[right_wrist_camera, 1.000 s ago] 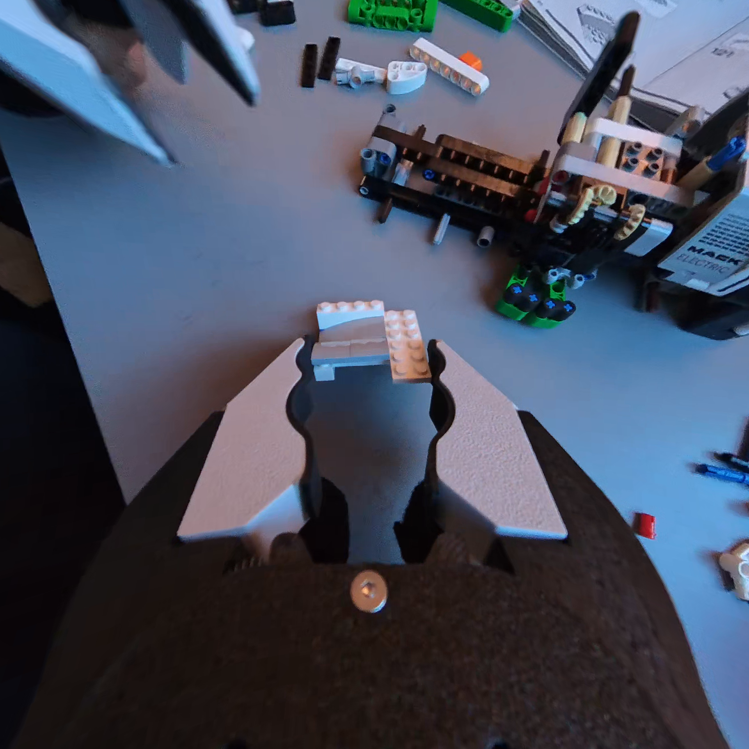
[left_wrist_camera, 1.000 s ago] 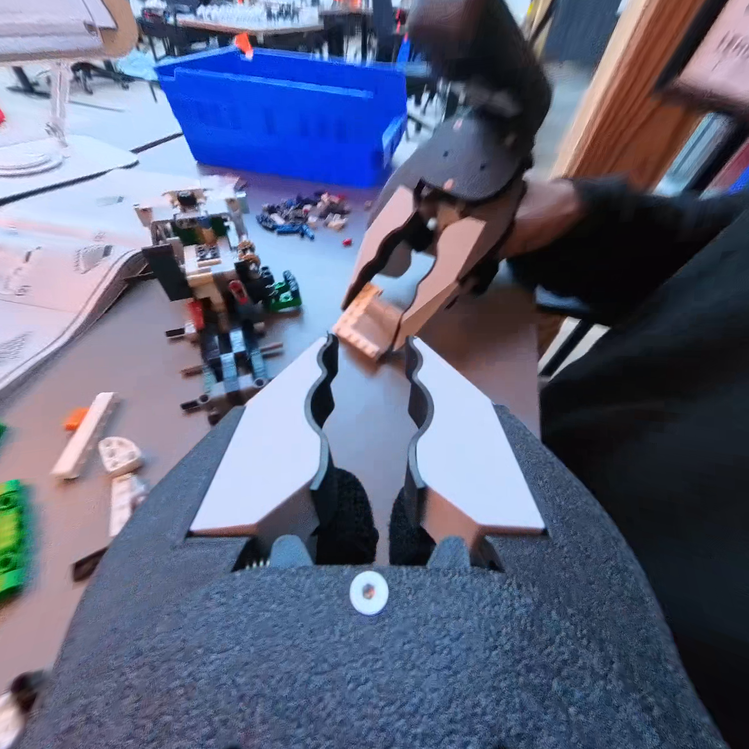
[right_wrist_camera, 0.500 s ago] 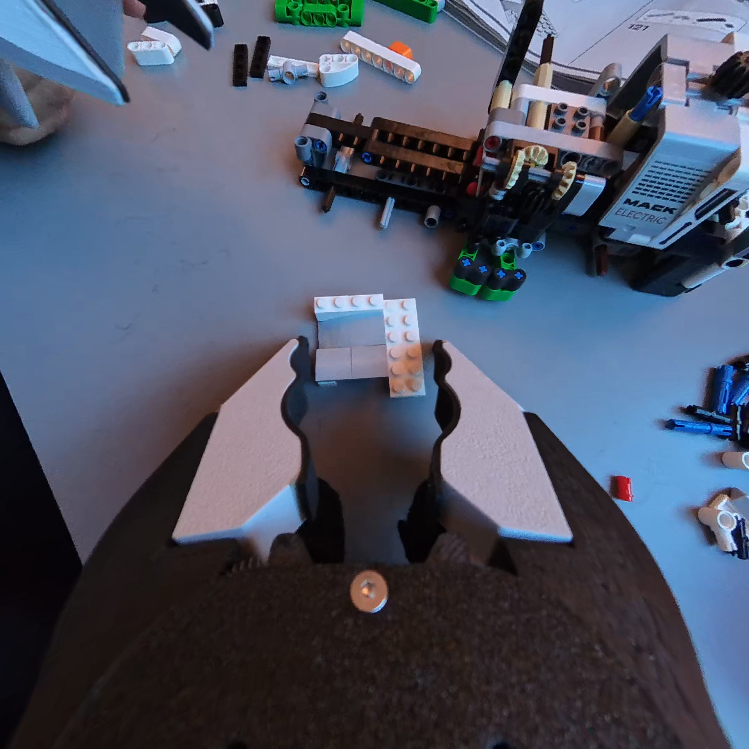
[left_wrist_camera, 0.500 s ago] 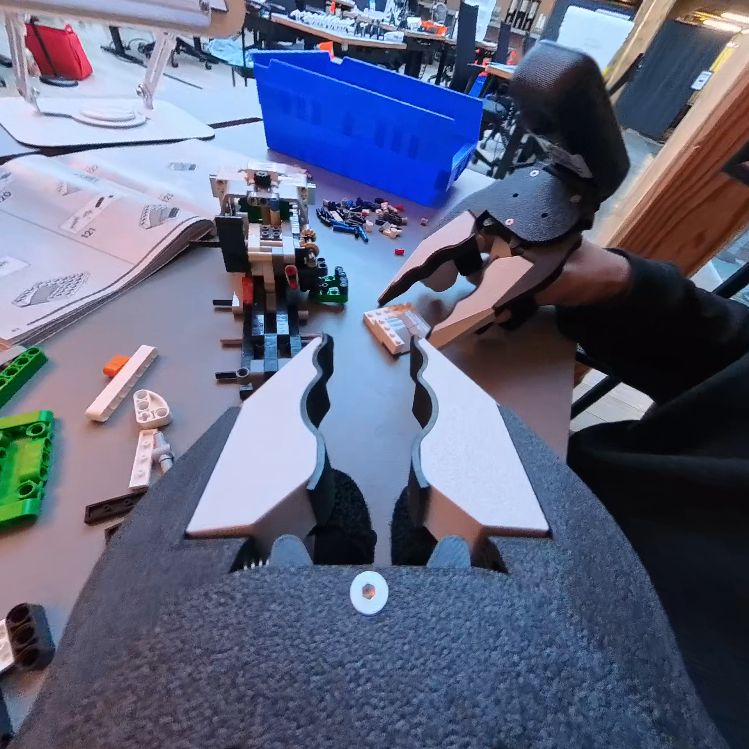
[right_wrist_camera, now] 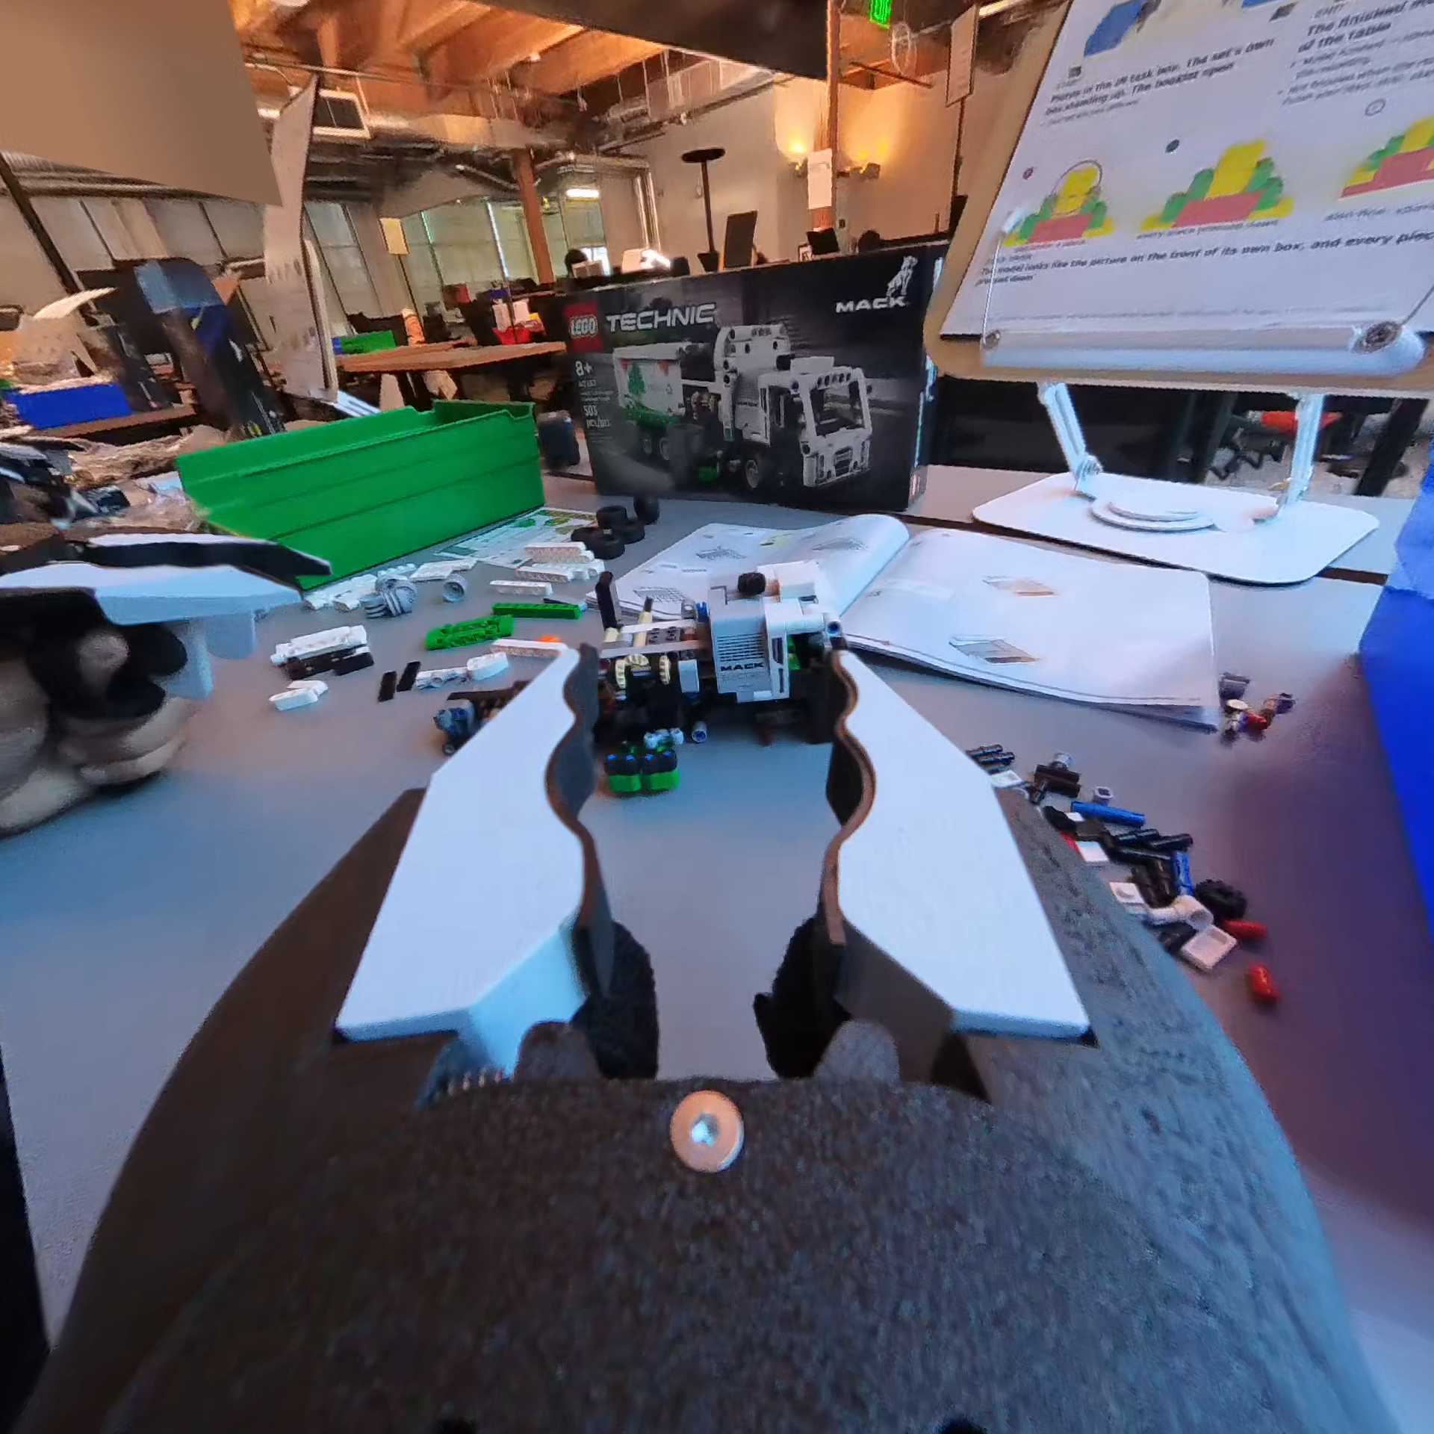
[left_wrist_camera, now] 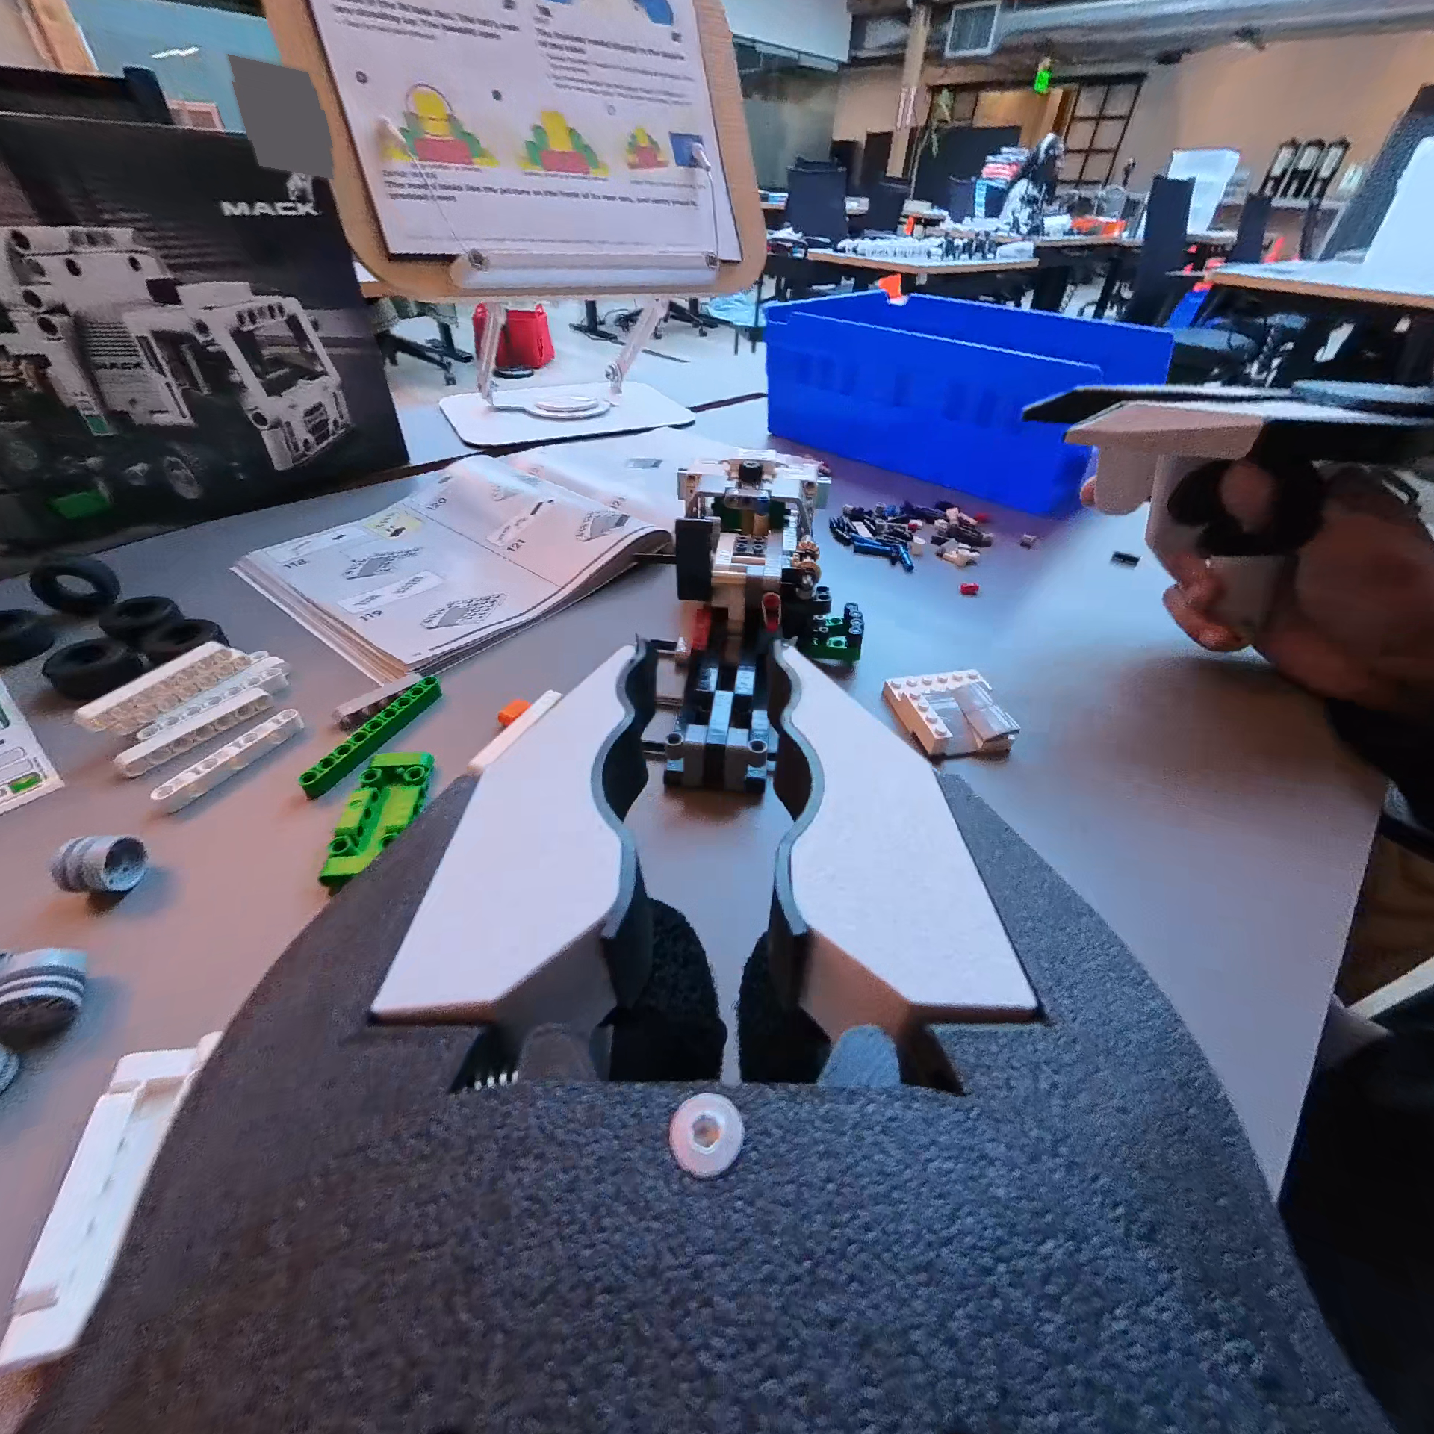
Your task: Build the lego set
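The half-built truck model (left_wrist_camera: 741, 559) stands mid-table, with its dark chassis end between my left gripper's fingertips in that view. My left gripper (left_wrist_camera: 706, 659) is open and empty, held just short of the chassis. A white plate assembly (left_wrist_camera: 950, 710) lies flat on the table to its right. My right gripper (left_wrist_camera: 1086, 423) is held by a hand at the far right, above the table. In the right wrist view my right gripper (right_wrist_camera: 710, 667) is open and empty and faces the truck model (right_wrist_camera: 745, 652) side-on. The left gripper (right_wrist_camera: 256, 574) shows at the left there.
An open instruction booklet (left_wrist_camera: 465, 559) lies behind the model. A blue bin (left_wrist_camera: 962, 388) and a pile of small parts (left_wrist_camera: 908, 535) are at the back right. The set's box (left_wrist_camera: 171, 326), tires (left_wrist_camera: 93, 621), white beams (left_wrist_camera: 186, 714) and green pieces (left_wrist_camera: 372, 776) are on the left. A green bin (right_wrist_camera: 365, 481) stands far left.
My right gripper drew back and levelled out, leaving the white plate assembly on the table. My left gripper swung left and now faces the truck chassis.
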